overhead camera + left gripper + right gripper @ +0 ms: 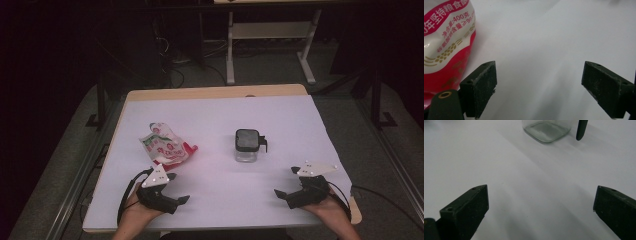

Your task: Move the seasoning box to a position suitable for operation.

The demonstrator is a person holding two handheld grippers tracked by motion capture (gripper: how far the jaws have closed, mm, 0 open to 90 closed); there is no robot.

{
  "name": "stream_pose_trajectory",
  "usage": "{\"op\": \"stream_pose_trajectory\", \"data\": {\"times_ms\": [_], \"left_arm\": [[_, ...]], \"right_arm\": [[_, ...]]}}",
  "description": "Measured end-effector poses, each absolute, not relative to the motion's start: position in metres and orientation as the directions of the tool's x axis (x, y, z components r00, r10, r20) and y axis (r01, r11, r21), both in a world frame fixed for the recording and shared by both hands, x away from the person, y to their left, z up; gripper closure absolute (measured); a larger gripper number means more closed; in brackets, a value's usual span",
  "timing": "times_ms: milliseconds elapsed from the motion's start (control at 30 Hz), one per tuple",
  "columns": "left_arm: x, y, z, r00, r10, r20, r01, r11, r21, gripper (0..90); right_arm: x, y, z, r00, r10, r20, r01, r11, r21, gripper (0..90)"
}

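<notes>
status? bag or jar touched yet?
Nothing looks done. The red-and-white food bag lies crumpled and the lidded glass jar stands closed on the white table. In hand: nothing; left gripper and right gripper rest open at the near edge. Grasping either item remains.

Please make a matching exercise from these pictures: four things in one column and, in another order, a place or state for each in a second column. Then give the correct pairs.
Things:
1. red and white food bag
2. clear glass jar
3. left gripper
4. right gripper

Places or states:
A. stands mid-table, dark lid on top
B. open, at the near right of the table
C. lies crumpled on the left of the table
D. open, just in front of the bag

Pairs: 1-C, 2-A, 3-D, 4-B
</notes>
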State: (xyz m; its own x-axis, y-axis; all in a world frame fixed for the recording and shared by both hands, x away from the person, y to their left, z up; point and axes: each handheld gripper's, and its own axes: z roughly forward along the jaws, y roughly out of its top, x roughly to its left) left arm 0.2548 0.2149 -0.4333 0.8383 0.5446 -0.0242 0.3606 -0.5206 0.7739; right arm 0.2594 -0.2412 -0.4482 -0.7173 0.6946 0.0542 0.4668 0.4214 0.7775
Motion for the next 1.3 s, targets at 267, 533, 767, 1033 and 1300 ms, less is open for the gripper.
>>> {"op": "stream_pose_trajectory", "data": {"times_ms": [267, 533, 767, 1033, 1300], "left_arm": [[0.256, 0.215, -0.435, 0.841, 0.539, -0.043, 0.367, -0.512, 0.776, 12.5], [0.255, 0.216, -0.433, 0.846, 0.531, -0.047, 0.36, -0.504, 0.785, 12.5], [0.254, 0.214, -0.434, 0.855, 0.517, -0.044, 0.352, -0.515, 0.781, 12.5], [0.254, 0.212, -0.435, 0.856, 0.514, -0.05, 0.353, -0.512, 0.783, 12.5], [0.254, 0.212, -0.435, 0.859, 0.51, -0.048, 0.347, -0.511, 0.787, 12.6]], "right_arm": [[0.264, -0.245, -0.443, -0.708, 0.702, 0.07, 0.476, 0.403, 0.782, 0.0], [0.271, -0.24, -0.419, -0.731, 0.68, 0.053, 0.442, 0.414, 0.796, 0.0], [0.282, -0.234, -0.405, -0.747, 0.664, 0.044, 0.431, 0.431, 0.793, 0.0], [0.297, -0.227, -0.391, -0.76, 0.65, 0.017, 0.408, 0.456, 0.791, 0.0], [0.316, -0.215, -0.374, -0.794, 0.607, -0.028, 0.383, 0.535, 0.753, 0.0]]}}
